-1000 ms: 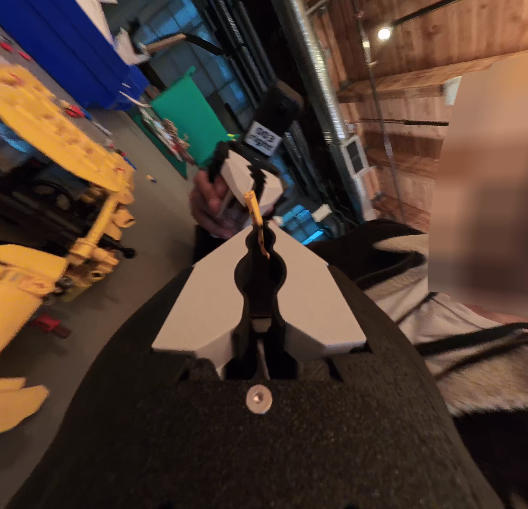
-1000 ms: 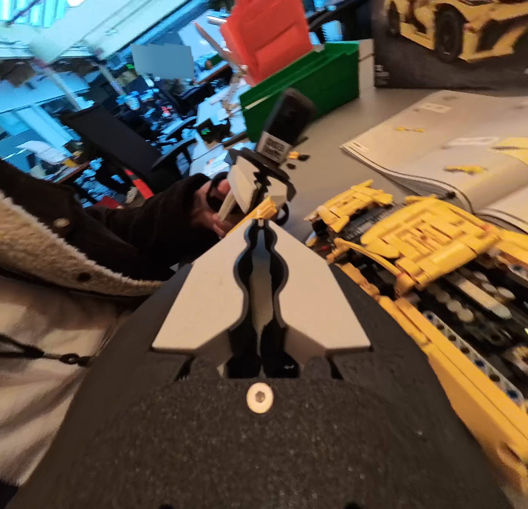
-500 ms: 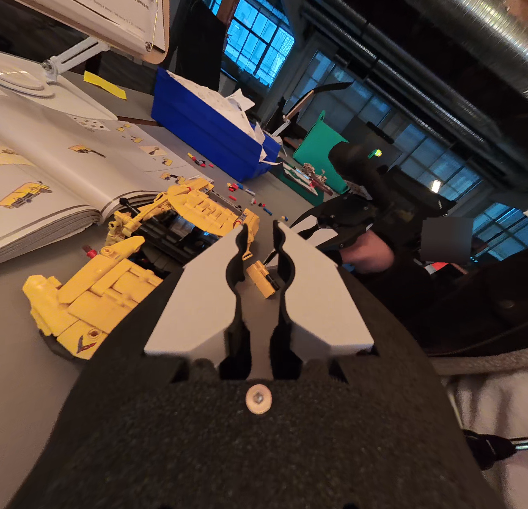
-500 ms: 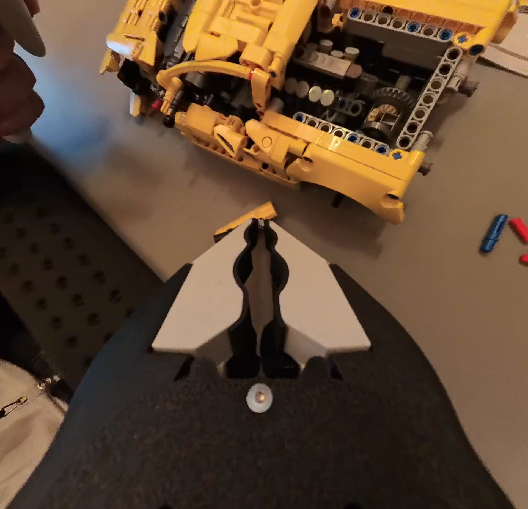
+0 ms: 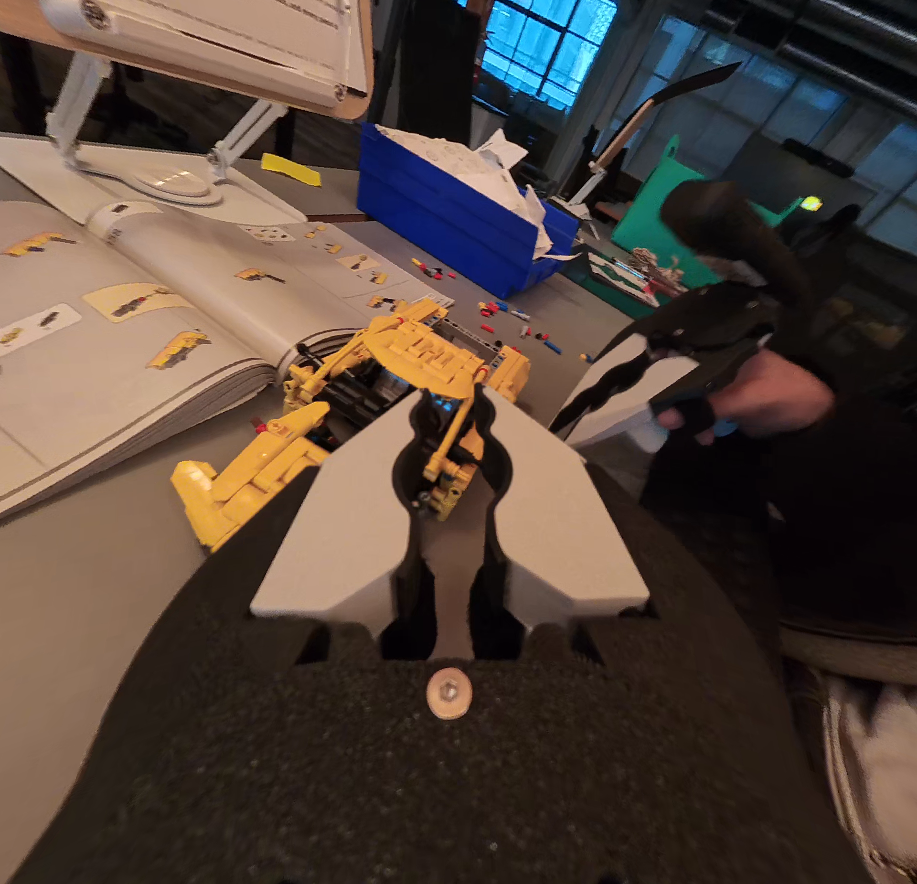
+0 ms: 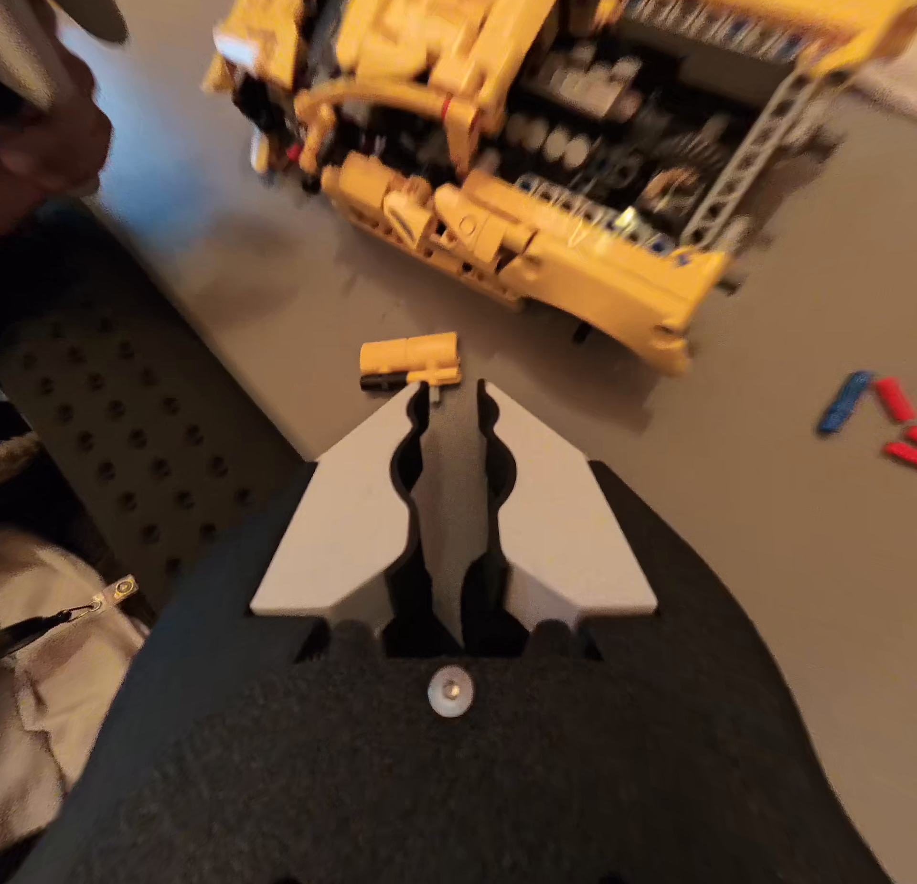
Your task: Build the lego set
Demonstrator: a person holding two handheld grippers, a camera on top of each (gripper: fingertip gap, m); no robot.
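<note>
released since before, small yellow piece (image 6: 410,360) lies just beyond right gripper (image 6: 450,389) fingers, both grippers' fingers apart

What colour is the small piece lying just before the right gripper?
Yellow, with a black pin on one side: small piece, clearest in the right wrist view.

Left gripper (image 5: 449,398) pale grey wedge jaws, wavy black inner edges; black foam body, silver screw; dark sleeve

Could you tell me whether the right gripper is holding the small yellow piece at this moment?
No, the right gripper is open, and the yellow piece lies on the table just past its fingers.
</note>
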